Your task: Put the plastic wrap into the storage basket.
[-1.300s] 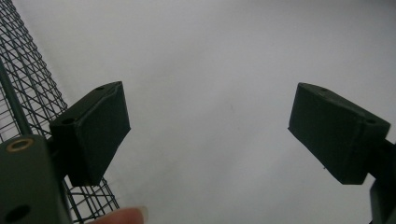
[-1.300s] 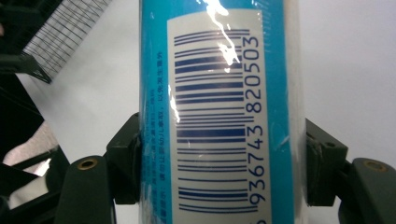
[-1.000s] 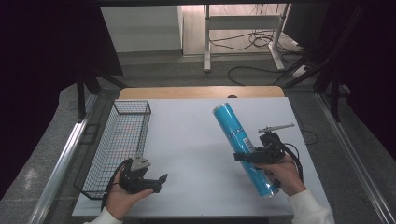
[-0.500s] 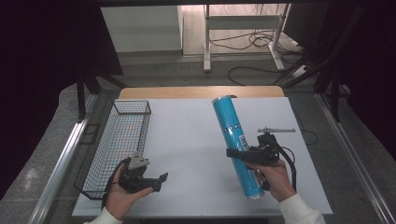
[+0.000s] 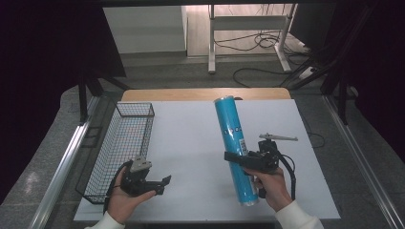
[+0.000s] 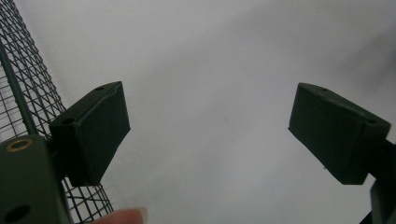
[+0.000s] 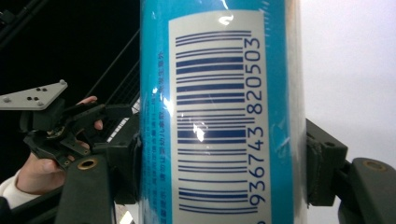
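Both claws — left claw point(image 5: 165, 183), right claw point(image 5: 231, 156) — black with brass screws, trailing black cables; white sleeve cuffs.

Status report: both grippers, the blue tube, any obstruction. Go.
Right gripper shut on blue tube, tube tilted over table. Left gripper open, empty, beside wire basket. Nothing between tube and basket.

Blue tube point(image 7: 219, 112) cut off top and bottom

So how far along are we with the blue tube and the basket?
Gripped: the right gripper is shut on the blue tube, jaws on both sides at the barcode label. The tube is tilted above the table. The wire basket holds nothing; the left gripper waits open beside it. Probably left: placing the tube inside.
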Demonstrator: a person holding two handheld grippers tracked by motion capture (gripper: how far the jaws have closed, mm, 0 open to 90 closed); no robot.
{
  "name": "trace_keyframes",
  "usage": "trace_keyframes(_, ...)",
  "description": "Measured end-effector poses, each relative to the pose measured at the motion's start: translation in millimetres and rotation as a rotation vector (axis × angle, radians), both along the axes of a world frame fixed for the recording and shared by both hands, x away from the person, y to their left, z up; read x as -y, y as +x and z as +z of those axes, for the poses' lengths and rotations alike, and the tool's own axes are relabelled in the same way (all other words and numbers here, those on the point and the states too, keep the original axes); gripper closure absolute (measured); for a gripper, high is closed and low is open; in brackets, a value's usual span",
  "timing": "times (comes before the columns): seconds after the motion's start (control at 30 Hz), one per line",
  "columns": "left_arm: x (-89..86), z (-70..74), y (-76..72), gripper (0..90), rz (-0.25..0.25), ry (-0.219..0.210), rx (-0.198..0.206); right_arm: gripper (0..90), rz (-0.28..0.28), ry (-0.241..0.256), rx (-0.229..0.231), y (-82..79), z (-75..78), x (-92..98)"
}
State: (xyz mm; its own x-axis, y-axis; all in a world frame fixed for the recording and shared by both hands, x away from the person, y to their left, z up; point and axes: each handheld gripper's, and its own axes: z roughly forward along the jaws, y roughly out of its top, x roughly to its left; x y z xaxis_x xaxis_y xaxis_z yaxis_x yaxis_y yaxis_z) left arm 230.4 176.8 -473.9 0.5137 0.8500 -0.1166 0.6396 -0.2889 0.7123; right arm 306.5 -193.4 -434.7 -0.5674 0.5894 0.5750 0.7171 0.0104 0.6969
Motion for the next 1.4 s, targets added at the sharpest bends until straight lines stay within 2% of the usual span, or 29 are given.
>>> trace_keyframes(0.03, 0.0, 0.0, 0.0, 12.3, 0.000, 0.000, 0.000, 31.8, 0.000, 0.000, 0.000, 0.0, 0.0, 0.0)
trace_keyframes(0.1, -0.5, 3.3, 0.9, 12.3, 0.002, -0.033, -0.005, 31.8, 0.002, 0.011, 0.000, -1.8, -2.5, -3.4)
trace_keyframes(0.33, 0.9, 24.1, 5.8, 12.8, 0.010, -0.147, 0.016, 31.8, 0.016, 0.003, -0.002, -2.8, -6.4, -8.8)
trace_keyframes(0.37, 0.9, 24.1, 5.8, 12.8, 0.010, -0.147, 0.016, 31.8, 0.016, 0.003, -0.002, -2.8, -6.4, -8.8)
trace_keyframes(0.4, 4.1, 30.4, 8.6, 12.8, -0.001, -0.184, 0.014, 31.8, 0.015, 0.003, 0.000, -3.4, -6.8, -9.4)
trace_keyframes(0.43, 4.1, 30.4, 8.6, 12.8, -0.001, -0.184, 0.014, 31.8, 0.015, 0.003, 0.000, -3.4, -6.8, -9.4)
trace_keyframes(0.47, 8.9, 36.6, 13.1, 12.8, -0.014, -0.222, 0.011, 31.8, 0.021, 0.011, -0.002, -3.5, -6.8, -9.8)
trace_keyframes(0.5, 8.9, 36.6, 13.1, 12.8, -0.014, -0.222, 0.011, 31.8, 0.019, 0.013, 0.002, -3.8, -6.8, -10.2)
trace_keyframes(0.53, 14.0, 44.0, 18.4, 12.8, -0.026, -0.256, 0.012, 31.8, 0.013, 0.020, 0.004, -4.2, -6.7, -11.0)
trace_keyframes(0.57, 14.0, 44.0, 18.4, 12.7, -0.026, -0.256, 0.012, 31.8, 0.013, 0.020, 0.004, -4.2, -6.7, -11.0)
trace_keyframes(0.6, 16.3, 48.0, 21.2, 12.6, -0.032, -0.275, 0.011, 31.8, 0.014, 0.034, 0.010, -4.6, -7.0, -12.5)
trace_keyframes(0.7, 23.2, 61.6, 35.3, 12.1, -0.050, -0.324, 0.004, 31.8, 0.010, 0.034, 0.018, -6.5, -7.7, -16.6)
trace_keyframes(0.77, 24.8, 63.6, 38.7, 11.6, -0.053, -0.334, 0.001, 31.8, 0.011, 0.034, 0.020, -6.7, -8.6, -18.6)
trace_keyframes(0.97, 33.6, 66.8, 57.9, 11.2, -0.067, -0.424, -0.041, 31.7, 0.025, 0.018, 0.012, -10.0, -12.3, -26.7)
trace_keyframes(1.0, 36.2, 65.6, 65.2, 11.2, -0.073, -0.457, -0.056, 31.8, 0.028, 0.020, 0.015, -10.2, -13.1, -28.3)
trace_keyframes(1.03, 37.1, 65.2, 67.6, 11.0, -0.073, -0.469, -0.064, 31.8, 0.031, 0.021, 0.021, -10.0, -13.5, -29.4)
trace_keyframes(1.07, 37.9, 64.4, 71.6, 10.9, -0.087, -0.493, -0.081, 31.7, 0.031, 0.022, 0.019, -10.1, -13.6, -30.2)
trace_keyframes(1.1, 37.9, 64.4, 71.6, 10.2, -0.087, -0.493, -0.081, 31.7, 0.031, 0.022, 0.019, -10.1, -13.6, -30.2)
trace_keyframes(1.17, 40.7, 63.4, 78.8, 9.9, -0.106, -0.535, -0.099, 31.8, 0.040, 0.020, 0.018, -9.8, -14.7, -34.5)
trace_keyframes(1.3, 43.9, 62.0, 85.3, 10.7, -0.127, -0.564, -0.120, 31.8, 0.046, 0.016, 0.021, -9.3, -16.7, -38.7)
trace_keyframes(1.4, 49.6, 57.1, 93.9, 11.6, -0.178, -0.619, -0.161, 31.8, 0.062, 0.026, 0.016, -9.2, -18.2, -44.9)
